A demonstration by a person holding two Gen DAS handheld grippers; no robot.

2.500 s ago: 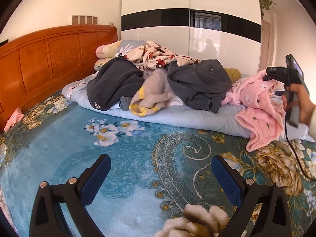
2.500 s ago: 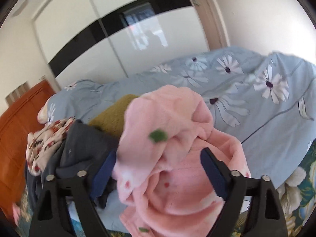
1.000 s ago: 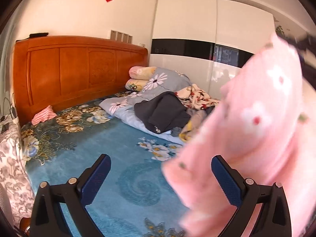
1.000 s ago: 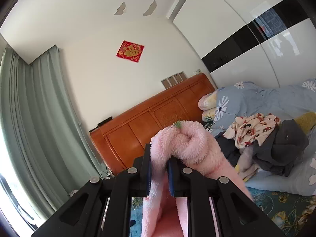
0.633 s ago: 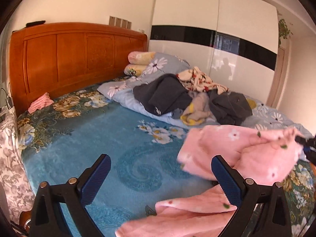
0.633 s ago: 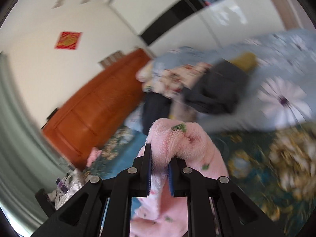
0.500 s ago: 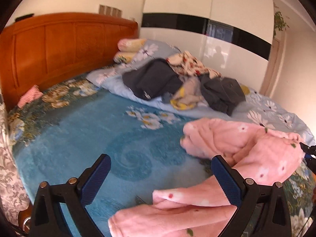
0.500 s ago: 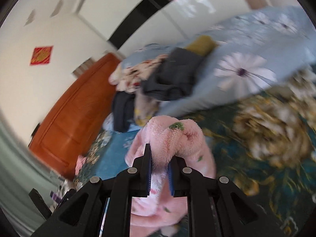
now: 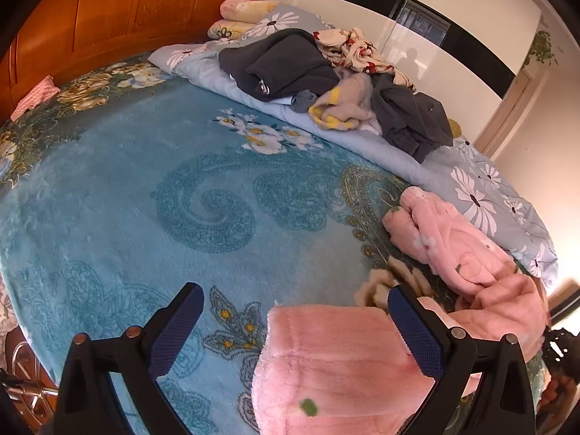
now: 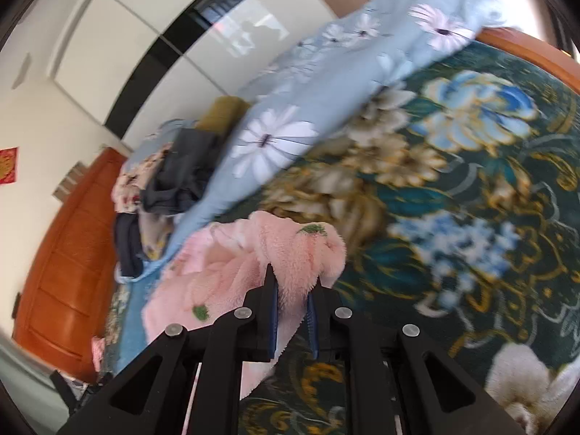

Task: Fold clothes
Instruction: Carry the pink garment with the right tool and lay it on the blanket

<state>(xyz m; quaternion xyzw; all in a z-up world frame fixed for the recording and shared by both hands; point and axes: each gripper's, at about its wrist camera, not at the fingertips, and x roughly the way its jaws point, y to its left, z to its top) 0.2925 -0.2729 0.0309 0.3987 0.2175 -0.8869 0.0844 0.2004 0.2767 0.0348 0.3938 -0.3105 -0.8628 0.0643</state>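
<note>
- Right gripper [image 10: 293, 299]: jaws drawn narrow and clamped on a bunched fold of the pink fleece garment [image 10: 232, 268]; fabric spills out above and to the left of the jaws.
- Left gripper [image 9: 295, 330]: jaws wide apart, nothing pressed between the pads; one flat end of the pink fleece garment [image 9: 337, 362] lies beneath and between them.
- Garment position: lying on the blue patterned bedspread [image 9: 152, 195] near the foot of the bed, stretching from under the left gripper toward the light blue floral quilt [image 9: 478, 195], its far cuff just beside the quilt's edge.
- Clothes pile [image 9: 326, 83]: dark, grey-and-yellow and printed garments heaped on the quilt, well apart from the pink garment.
- Wooden headboard [image 9: 108, 18] stands at the far end; a small pink cloth [image 9: 34, 96] lies near its base.
- Right wrist view is motion-blurred; finer detail there cannot be determined.
</note>
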